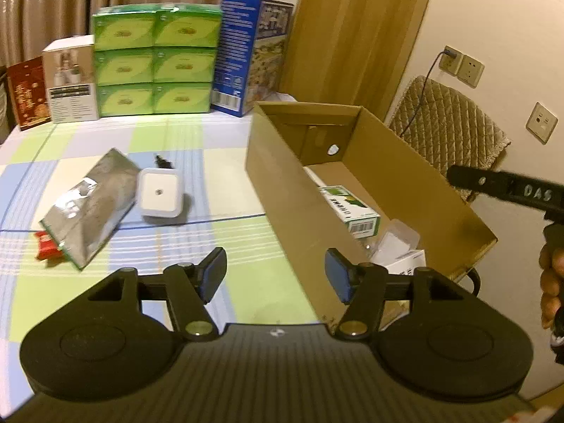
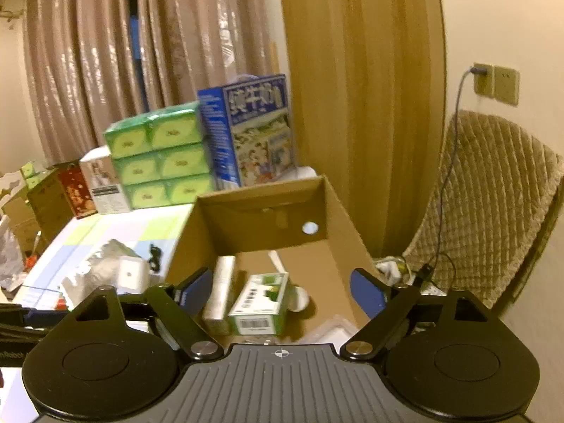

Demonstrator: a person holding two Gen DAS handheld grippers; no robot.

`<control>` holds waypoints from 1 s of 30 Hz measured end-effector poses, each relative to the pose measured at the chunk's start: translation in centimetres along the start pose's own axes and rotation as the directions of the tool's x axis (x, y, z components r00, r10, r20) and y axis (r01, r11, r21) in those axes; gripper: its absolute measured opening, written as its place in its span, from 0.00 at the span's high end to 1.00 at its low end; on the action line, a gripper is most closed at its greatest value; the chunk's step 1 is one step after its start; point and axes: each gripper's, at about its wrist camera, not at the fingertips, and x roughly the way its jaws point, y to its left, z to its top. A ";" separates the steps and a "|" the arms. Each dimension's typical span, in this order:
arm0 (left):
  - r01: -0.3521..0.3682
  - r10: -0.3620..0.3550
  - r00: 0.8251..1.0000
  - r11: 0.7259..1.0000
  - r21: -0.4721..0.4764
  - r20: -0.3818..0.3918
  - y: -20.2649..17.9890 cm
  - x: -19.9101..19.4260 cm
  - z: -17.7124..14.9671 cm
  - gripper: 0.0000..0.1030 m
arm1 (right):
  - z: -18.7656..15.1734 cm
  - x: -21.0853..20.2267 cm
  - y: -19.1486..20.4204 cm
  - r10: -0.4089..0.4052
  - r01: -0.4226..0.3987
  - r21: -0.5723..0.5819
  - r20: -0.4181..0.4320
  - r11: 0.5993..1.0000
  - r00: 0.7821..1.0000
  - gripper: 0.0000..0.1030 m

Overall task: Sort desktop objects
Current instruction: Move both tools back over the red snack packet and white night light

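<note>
Both grippers hang with fingers spread apart and nothing between them: the left gripper (image 1: 275, 275) over the table (image 1: 225, 190) at the box's near left wall, the right gripper (image 2: 278, 296) above the box's near end. The open cardboard box (image 1: 278, 190) stands at 2 o'clock on the checked cloth and holds a green carton (image 1: 352, 211), a white tube (image 2: 220, 292) and white packaging (image 1: 394, 246). Still out on the table, at 10 o'clock from the left gripper, lie a silver pouch (image 1: 95, 204), a white square plug (image 1: 160, 194) touching its edge, a small black piece (image 1: 162, 162) just behind that, and a red wrapper (image 1: 47, 245) under the pouch's near corner. Along the far edge stand stacked green packs (image 1: 155, 60), a blue carton (image 1: 246, 53), a white carton (image 1: 70, 81) and a red one (image 1: 30, 93). In the left view the right gripper's arm reads "DAS"; other print is too blurred.
</note>
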 end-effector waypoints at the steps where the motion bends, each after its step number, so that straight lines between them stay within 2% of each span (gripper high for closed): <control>1: -0.007 0.007 1.000 1.000 -0.001 0.003 0.3 -0.4 -0.2 0.38 | 0.1 -0.4 0.7 0.011 -0.011 -0.005 0.008 1.000 1.000 0.13; 8: -0.074 0.074 0.997 0.997 -0.010 0.028 3.5 -4.2 -1.7 0.20 | 0.3 -2.2 5.5 0.098 -0.097 -0.034 0.031 0.995 0.995 0.03; 11: -0.100 0.101 0.994 0.995 -0.009 0.039 5.1 -5.8 -2.3 0.16 | 0.1 -2.5 7.6 0.138 -0.137 -0.047 0.029 0.989 0.990 0.02; 15: -0.159 0.159 0.986 0.987 -0.005 0.059 7.5 -7.7 -3.4 0.06 | -0.4 -2.2 10.5 0.182 -0.181 -0.071 0.010 0.981 0.983 0.02; 23: -0.265 0.265 0.963 0.964 -0.011 0.044 13.2 -8.9 -5.6 0.02 | -2.5 -0.3 14.6 0.235 -0.237 -0.101 -0.034 0.966 0.971 0.02; 30: -0.298 0.297 0.955 0.955 0.004 0.018 17.1 -6.9 -6.1 0.02 | -4.1 3.1 16.6 0.229 -0.238 -0.131 -0.079 0.962 0.970 0.02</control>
